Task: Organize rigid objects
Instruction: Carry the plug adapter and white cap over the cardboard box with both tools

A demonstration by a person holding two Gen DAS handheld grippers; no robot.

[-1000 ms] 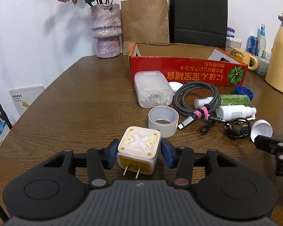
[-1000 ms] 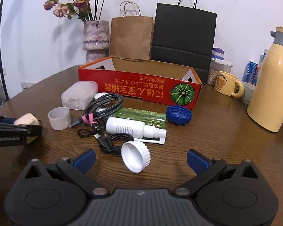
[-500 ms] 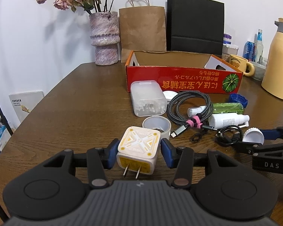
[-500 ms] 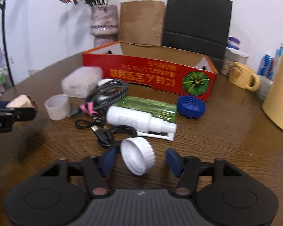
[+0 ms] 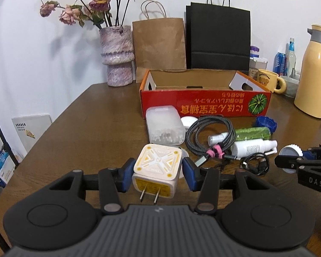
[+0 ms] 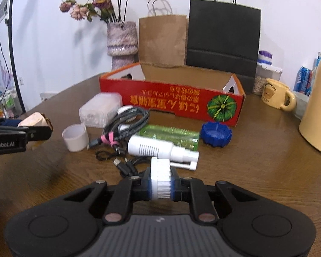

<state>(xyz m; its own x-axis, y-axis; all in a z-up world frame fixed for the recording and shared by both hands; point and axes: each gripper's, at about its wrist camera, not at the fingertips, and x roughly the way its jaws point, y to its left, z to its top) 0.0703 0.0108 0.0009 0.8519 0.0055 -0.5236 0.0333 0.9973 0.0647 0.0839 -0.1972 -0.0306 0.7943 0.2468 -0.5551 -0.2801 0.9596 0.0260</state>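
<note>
White ribbed plastic fills the right gripper: its blue pads have just been closing and now press on both flat faces of the white screw cap, which stands on edge between them, just above the brown wooden table. In the left wrist view the same cap shows at the far right, pinched at the tips of the black fingers.

Cream and orange, the cube-shaped plug adapter sits clamped between the pads of the left gripper, its two metal prongs pointing back toward the camera and its patterned face up. It is held clear of the table.

Just beyond the grippers lie a tangle of thin black cable, a white spray bottle on its side, and a roll of clear tape standing on its end. Behind these are a coiled braided cable tied with a pink strap, a green translucent bottle lying flat, and a blue screw cap. A frosted plastic box of small white pieces rests beside the coil.

Farther back stands an open red cardboard box with a pumpkin picture and printed characters that read upside down; what shows of its inside looks bare. Behind it, against the white wall, are a pink vase of dried roses, a brown paper bag and a black paper bag. To the right stand a yellow bear mug and a cream thermos jug.
</note>
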